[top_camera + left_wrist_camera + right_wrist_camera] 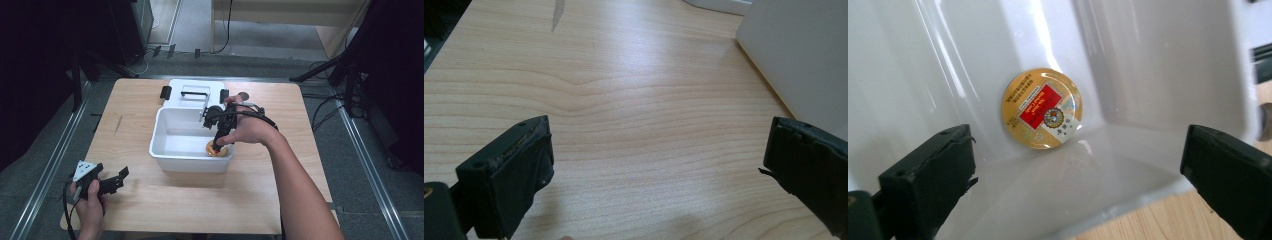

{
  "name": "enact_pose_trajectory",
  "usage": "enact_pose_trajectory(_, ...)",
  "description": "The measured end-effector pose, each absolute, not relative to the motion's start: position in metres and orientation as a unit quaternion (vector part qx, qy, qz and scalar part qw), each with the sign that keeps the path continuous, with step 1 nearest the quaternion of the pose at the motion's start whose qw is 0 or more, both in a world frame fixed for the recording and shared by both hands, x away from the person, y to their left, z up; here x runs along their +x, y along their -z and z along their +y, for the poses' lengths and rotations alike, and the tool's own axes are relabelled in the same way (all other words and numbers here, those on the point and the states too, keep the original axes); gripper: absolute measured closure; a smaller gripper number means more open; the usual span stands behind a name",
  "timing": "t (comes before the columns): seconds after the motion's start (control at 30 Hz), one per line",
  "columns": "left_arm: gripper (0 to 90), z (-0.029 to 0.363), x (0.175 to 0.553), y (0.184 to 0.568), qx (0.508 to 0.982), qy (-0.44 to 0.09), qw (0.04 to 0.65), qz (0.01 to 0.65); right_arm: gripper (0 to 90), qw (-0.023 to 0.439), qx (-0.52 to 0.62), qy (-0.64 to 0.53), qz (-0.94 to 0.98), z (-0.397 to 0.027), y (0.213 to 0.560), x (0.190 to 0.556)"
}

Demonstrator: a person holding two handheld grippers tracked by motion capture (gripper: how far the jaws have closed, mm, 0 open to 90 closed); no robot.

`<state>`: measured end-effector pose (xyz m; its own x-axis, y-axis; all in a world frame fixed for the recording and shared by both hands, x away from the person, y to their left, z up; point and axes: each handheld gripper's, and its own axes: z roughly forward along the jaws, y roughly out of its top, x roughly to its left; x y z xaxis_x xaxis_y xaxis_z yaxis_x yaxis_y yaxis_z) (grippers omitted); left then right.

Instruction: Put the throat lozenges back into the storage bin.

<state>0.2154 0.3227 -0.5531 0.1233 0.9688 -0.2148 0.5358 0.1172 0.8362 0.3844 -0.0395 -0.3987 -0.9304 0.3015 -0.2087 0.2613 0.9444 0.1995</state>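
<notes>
Table: a light wooden tabletop (150,200) with visible grain carries everything described here
Bin: a white rectangular plastic bin (165,155) stands near the table's middle; its pale outer wall fills the upper right corner of my left gripper view (804,55)
Lid: a white plastic lid with a wire handle and black clips (192,92) lies flat just behind the bin, touching or nearly touching its far rim
Tin: a small round gold tin with a red label (1042,108) lies flat on the bin floor, in the corner nearest my right arm; in the high view (218,150) it sits directly under my right jaws
Right gripper: my right gripper (218,145) reaches down inside the bin, jaws spread wide with nothing between them, the tin lying beyond and between the tips
Left gripper: my left gripper (122,175) is held low at the table's near left corner, well apart from the bin, jaws parted and empty over bare wood
</notes>
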Motion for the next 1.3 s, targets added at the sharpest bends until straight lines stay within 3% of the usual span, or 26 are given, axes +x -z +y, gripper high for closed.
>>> enact_pose_trajectory(0.67,0.2,0.322,0.215,0.553,0.614,-0.255,0.427,0.612,0.0,0.15,0.231,-0.13,0.952,-0.099,0.364,0.368)
enact_pose_trajectory(1.3,0.1,0.322,0.215,0.553,0.615,-0.255,0.427,0.612,0.0,0.171,0.349,-0.262,0.883,-0.183,0.397,0.343)
